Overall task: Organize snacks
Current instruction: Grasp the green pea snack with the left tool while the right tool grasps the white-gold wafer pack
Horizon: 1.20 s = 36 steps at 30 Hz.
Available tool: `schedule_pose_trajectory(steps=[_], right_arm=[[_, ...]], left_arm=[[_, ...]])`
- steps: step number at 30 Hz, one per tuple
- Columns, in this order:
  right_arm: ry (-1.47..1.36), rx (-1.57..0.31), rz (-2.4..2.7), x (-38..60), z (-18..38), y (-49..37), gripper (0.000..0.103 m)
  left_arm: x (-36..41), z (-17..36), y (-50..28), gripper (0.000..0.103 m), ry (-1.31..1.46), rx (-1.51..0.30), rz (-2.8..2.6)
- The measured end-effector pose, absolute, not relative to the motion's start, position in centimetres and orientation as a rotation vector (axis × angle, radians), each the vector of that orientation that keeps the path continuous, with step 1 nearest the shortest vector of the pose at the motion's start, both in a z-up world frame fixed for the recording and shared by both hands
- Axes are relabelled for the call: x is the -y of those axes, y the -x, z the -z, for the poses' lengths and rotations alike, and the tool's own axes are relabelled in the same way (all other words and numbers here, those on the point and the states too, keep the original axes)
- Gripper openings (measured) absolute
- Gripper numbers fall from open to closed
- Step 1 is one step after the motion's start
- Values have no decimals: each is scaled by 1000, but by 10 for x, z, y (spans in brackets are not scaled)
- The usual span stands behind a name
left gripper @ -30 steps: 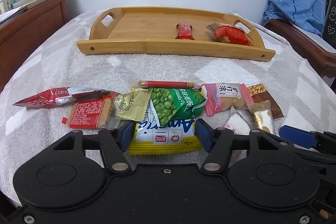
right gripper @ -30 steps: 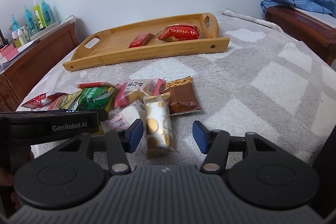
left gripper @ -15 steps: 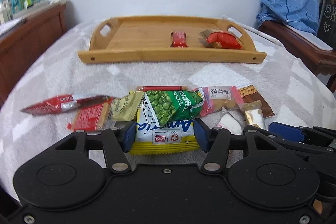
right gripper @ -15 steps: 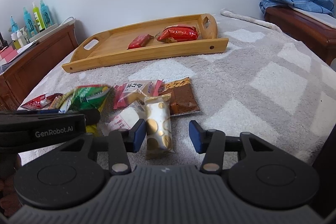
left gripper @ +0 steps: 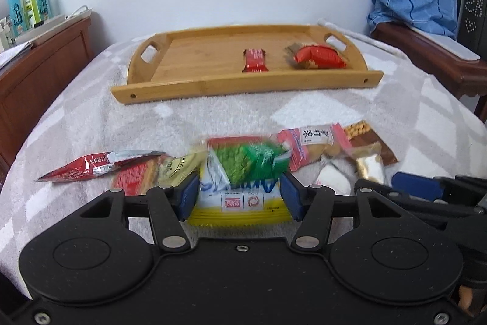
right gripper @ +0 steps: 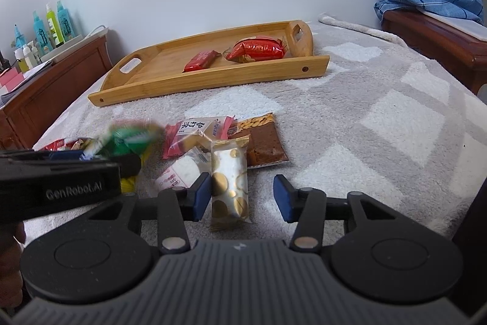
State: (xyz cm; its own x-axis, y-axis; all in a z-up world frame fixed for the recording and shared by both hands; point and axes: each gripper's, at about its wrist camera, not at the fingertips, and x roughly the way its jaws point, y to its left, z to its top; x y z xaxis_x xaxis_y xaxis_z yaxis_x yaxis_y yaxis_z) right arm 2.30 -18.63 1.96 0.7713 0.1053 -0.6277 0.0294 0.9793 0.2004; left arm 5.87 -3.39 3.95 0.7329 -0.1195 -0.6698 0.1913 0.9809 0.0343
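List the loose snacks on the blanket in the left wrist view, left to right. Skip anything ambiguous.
Long red packet → red cracker pack → olive-yellow packet → green pea bag → pink-ended packet → peanut pack.

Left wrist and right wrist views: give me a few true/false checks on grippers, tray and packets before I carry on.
1. The left gripper has the yellow and white packet between its fingers. True; both blue pads sit at the packet's sides.
2. The right gripper is shut on the white packet with gold dots. False; the jaws are open, with a clear gap on the packet's right side.
3. The wooden tray holds two red snacks. True; a small red bar and a larger red packet lie in it.
4. The green packet is inside the tray. False; it lies over the yellow and white packet, near the pile on the blanket.
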Motion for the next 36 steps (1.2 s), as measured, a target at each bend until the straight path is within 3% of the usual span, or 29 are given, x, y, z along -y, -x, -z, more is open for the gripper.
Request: schedule_pose_trajectory(steps=[29,31,32,36], right_arm=[[-251,-686,-3,194,-19,-24,44],[-252,-685,-1,194,-19,-24,45],[-252,-683,3,194,-19,-24,45],[-259,-675,37,197,-19,-23,45]], left_arm=[[46,-34,-72,67,-27,-714,186],[47,-33,-72,63,-23,-720,185],[47,-34,-72,52,-18,-720,184],[42,-37,-66,50,16,-698,212]])
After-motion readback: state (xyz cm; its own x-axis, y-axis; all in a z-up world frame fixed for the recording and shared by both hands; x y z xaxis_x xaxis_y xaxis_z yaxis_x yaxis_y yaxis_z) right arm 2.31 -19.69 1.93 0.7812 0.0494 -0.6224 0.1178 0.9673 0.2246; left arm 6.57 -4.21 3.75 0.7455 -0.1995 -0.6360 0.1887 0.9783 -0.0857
